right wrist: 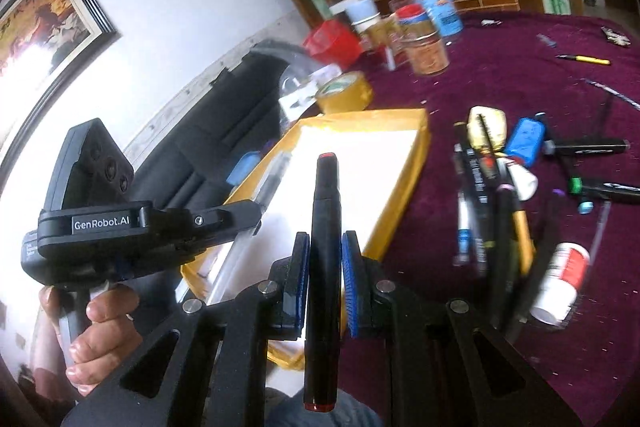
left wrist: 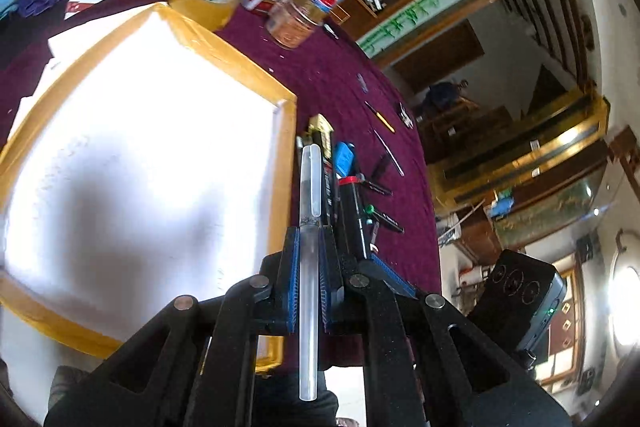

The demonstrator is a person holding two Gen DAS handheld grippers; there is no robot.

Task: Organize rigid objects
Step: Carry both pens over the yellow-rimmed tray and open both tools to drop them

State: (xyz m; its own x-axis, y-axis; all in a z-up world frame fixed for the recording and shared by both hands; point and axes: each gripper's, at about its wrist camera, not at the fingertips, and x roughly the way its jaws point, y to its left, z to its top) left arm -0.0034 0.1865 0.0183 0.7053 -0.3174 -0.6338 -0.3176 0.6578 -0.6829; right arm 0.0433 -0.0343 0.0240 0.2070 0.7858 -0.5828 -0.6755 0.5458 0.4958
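Left gripper [left wrist: 309, 259] jaws clamped on a clear pen [left wrist: 309, 267], right gripper [right wrist: 325, 279] jaws pinching a black marker [right wrist: 325, 267], white tray [right wrist: 420, 163] at twelve o'clock, loose pens [right wrist: 480, 211] at two on the maroon worktop [right wrist: 480, 95]

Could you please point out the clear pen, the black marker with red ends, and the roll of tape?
clear pen [left wrist: 309, 287]: left wrist view, mid-barrel.
black marker [right wrist: 325, 267]: right wrist view, barrel between the pads.
roll of tape [left wrist: 202, 1]: left wrist view, top face.

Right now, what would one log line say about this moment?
left gripper: shut on clear pen | right gripper: shut on black marker | white tray: nearby
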